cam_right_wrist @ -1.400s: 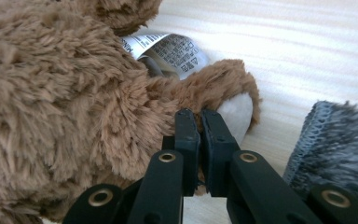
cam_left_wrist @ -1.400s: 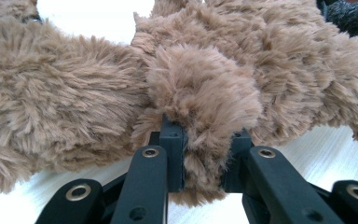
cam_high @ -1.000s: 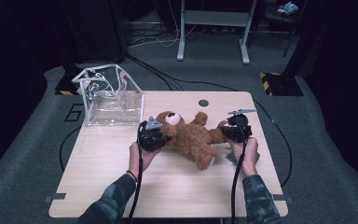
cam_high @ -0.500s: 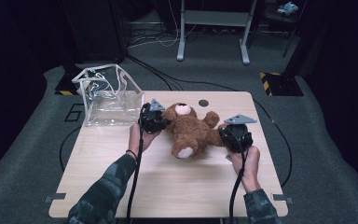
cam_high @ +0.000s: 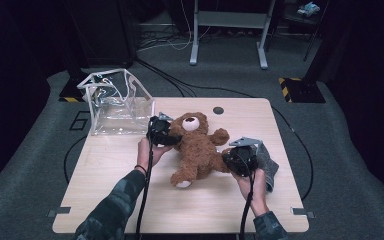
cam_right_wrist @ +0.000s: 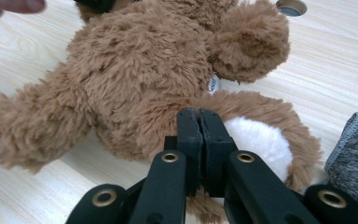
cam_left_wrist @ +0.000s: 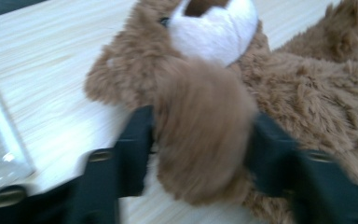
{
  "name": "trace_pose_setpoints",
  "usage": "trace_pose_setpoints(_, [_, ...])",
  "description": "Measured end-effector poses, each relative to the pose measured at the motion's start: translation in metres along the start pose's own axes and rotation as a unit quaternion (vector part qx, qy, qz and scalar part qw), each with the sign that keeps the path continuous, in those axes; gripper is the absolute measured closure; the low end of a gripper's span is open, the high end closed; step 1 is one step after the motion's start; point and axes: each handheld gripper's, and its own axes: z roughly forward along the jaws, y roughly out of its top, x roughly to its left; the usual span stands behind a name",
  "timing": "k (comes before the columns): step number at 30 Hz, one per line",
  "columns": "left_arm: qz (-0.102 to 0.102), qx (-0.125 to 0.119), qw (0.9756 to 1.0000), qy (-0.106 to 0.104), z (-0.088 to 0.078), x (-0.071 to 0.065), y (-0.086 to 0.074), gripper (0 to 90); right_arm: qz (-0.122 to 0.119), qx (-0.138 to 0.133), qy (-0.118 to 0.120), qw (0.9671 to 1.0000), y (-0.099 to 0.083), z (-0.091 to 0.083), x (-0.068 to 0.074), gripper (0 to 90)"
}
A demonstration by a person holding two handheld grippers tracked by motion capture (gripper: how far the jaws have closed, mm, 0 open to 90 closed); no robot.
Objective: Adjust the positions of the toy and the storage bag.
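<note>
Tabletop [cam_high: 130, 200]: light wood, round hole [cam_high: 218, 110] in its far edge, past the bear. Teddy bear [cam_high: 197, 147] is the landmark: brown plush, lies on its back about mid-tabletop, head toward the far side, white muzzle up, one foot with a white sole toward the near edge.

Clear plastic bag [cam_high: 115, 102]: stands open at the far-left corner, well left of the bear's head, just beyond the left claw. Its edge shows at the left of the left gripper view [cam_left_wrist: 0, 154].

Grey cloth [cam_high: 267, 162]: on the tabletop right of the bear, just behind the right claw; its hemmed corner shows in the right gripper view [cam_right_wrist: 354, 149].

Left claw [cam_high: 161, 131]: at the bear's head side, left of it, hand behind it. In the left gripper view [cam_left_wrist: 200, 140] the jaws stand on either side of a brown plush limb or ear of the bear [cam_left_wrist: 200, 126]; the jaws have just been opening, the plush is between them, and there's a gap at the left jaw, so not clamped. Picture is blurred.

Right claw [cam_high: 240, 159]: at the bear's lower right side, near the leg. In the right gripper view [cam_right_wrist: 198, 140] the jaws are pressed together, pinching fur at the bear's leg [cam_right_wrist: 242, 116] beside the white sole patch [cam_right_wrist: 256, 140]. Small white tag [cam_right_wrist: 213, 85] on the bear's side just above.
</note>
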Motion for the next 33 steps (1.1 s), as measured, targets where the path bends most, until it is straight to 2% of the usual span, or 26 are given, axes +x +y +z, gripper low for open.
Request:
trace_pose_setpoints(2, [-0.024,-0.013,0.9996,0.005,-0.007,-0.001,0.004,29.6,0.003,-0.001,0.001,1.0,-0.002,0.001,-0.002,88.1])
trace_pose_setpoints(3, [-0.026,-0.013,0.9996,0.004,-0.011,-0.003,0.007,25.6,0.009,0.004,0.005,0.9999,-0.003,0.001,-0.002,88.1])
trace_pose_setpoints(5, [-0.046,-0.015,0.9988,0.003,-0.012,-0.01,0.016,20.4,0.007,0.005,0.006,0.9999,-0.005,0.002,-0.002,88.1])
trace_pose_setpoints(8, [-0.058,0.0,0.9983,-0.004,-0.008,-0.024,0.029,16.1,0.01,0.007,0.007,0.9999,-0.007,0.004,-0.001,88.0])
trace_pose_setpoints(11, [-0.071,0.027,0.9971,-0.005,0.007,-0.037,0.039,12.9,0.008,0.008,0.007,0.9999,-0.009,0.006,-0.002,87.9])
trace_pose_setpoints(14, [-0.098,0.049,0.994,-0.004,0.024,-0.044,0.042,11.2,0.011,0.012,0.007,0.9998,-0.011,0.006,-0.001,87.8])
trace_pose_setpoints(15, [-0.104,0.058,0.9929,0.003,0.03,-0.045,0.043,11.0,0.008,0.012,0.005,0.9999,-0.012,0.007,-0.002,87.8])
trace_pose_setpoints(17, [-0.126,0.078,0.989,0.009,0.042,-0.047,0.043,9.7,0.008,0.013,0.006,0.9999,-0.014,0.008,-0.003,87.8])
trace_pose_setpoints(19, [-0.136,0.087,0.9868,0.014,0.049,-0.047,0.043,7.9,0.009,0.015,0.002,0.9998,-0.016,0.009,-0.002,87.8])
trace_pose_setpoints(22, [-0.148,0.107,0.9828,0.023,0.061,-0.046,0.042,5.5,0.006,0.022,0.004,0.9997,-0.019,0.01,0.0,87.8])
trace_pose_setpoints(24, [-0.148,0.117,0.9816,0.03,0.067,-0.046,0.04,4.1,-0.002,0.024,0.008,0.9997,-0.021,0.012,0.0,87.7])
trace_pose_setpoints(25, [-0.145,0.122,0.9813,0.034,0.07,-0.046,0.04,3.3,0.005,0.028,0.008,0.9996,-0.022,0.013,0.003,87.7])
trace_pose_setpoints(27, [-0.142,0.131,0.9803,0.041,0.076,-0.047,0.041,1.5,0.003,0.03,0.012,0.9995,-0.024,0.016,0.005,87.7])
trace_pose_setpoints(29, [-0.145,0.141,0.9784,0.044,0.081,-0.048,0.04,0.3,-0.01,0.031,0.016,0.9993,-0.026,0.019,0.006,87.7])
trace_pose_setpoints(30, [-0.14,0.145,0.9784,0.045,0.083,-0.049,0.038,0.0,-0.008,0.031,0.018,0.9993,-0.027,0.02,0.007,87.6])
trace_pose_setpoints(32, [-0.149,0.147,0.9769,0.044,0.086,-0.048,0.034,0.0,-0.01,0.033,0.018,0.9992,-0.029,0.022,0.008,86.8])
trace_pose_setpoints(33, [-0.156,0.148,0.9759,0.041,0.088,-0.047,0.032,0.0,-0.005,0.034,0.016,0.9993,-0.031,0.022,0.008,83.5])
